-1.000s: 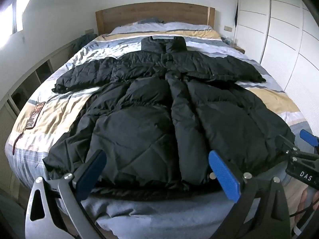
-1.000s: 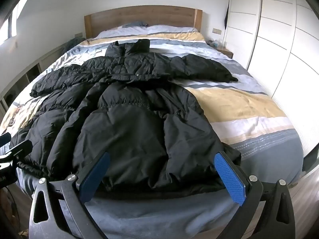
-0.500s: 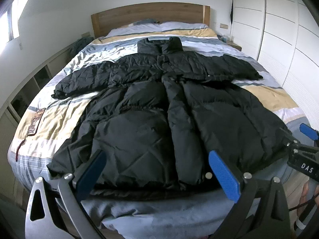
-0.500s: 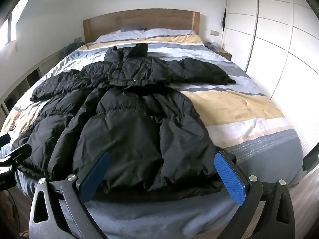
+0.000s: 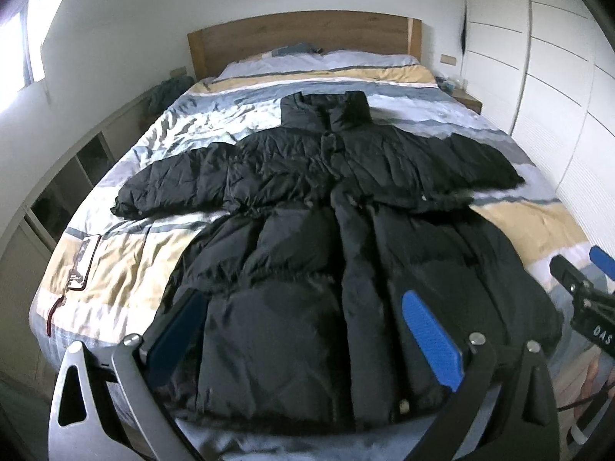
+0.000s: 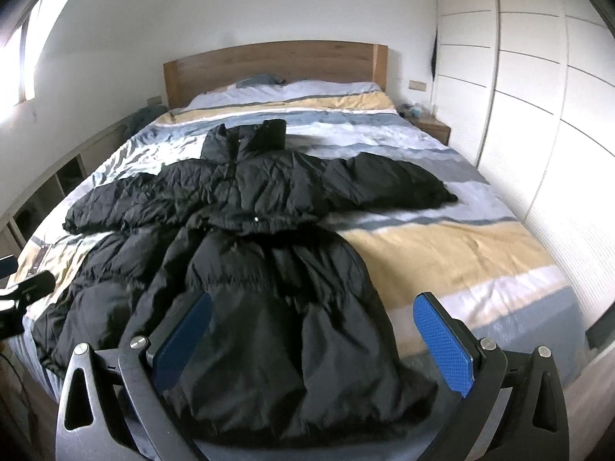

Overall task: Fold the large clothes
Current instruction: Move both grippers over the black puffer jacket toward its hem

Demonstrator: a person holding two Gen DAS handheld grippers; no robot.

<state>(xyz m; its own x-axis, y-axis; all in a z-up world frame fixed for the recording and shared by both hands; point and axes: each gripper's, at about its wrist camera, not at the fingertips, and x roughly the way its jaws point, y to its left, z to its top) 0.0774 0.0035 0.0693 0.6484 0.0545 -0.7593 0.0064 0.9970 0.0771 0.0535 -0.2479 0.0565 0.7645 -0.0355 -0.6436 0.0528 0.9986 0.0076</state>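
A long black puffer coat (image 5: 338, 238) lies spread flat on the bed (image 5: 127, 269), collar toward the headboard, both sleeves stretched out sideways, hem at the foot edge. It also shows in the right wrist view (image 6: 250, 269). My left gripper (image 5: 303, 330) is open and empty, hovering above the left part of the hem. My right gripper (image 6: 313, 338) is open and empty above the hem's right corner. The right gripper also shows at the right edge of the left wrist view (image 5: 588, 280).
The bed has a striped blue, yellow and white cover (image 6: 442, 253) and a wooden headboard (image 5: 303, 34). A small dark item (image 5: 82, 265) lies on the bed's left side. White wardrobe doors (image 6: 538, 134) stand on the right, low shelves (image 5: 65, 192) on the left.
Both grippers have risen and moved a little forward over the hem, so the coat sits lower and farther in view. The coat has not moved. Both stay open.
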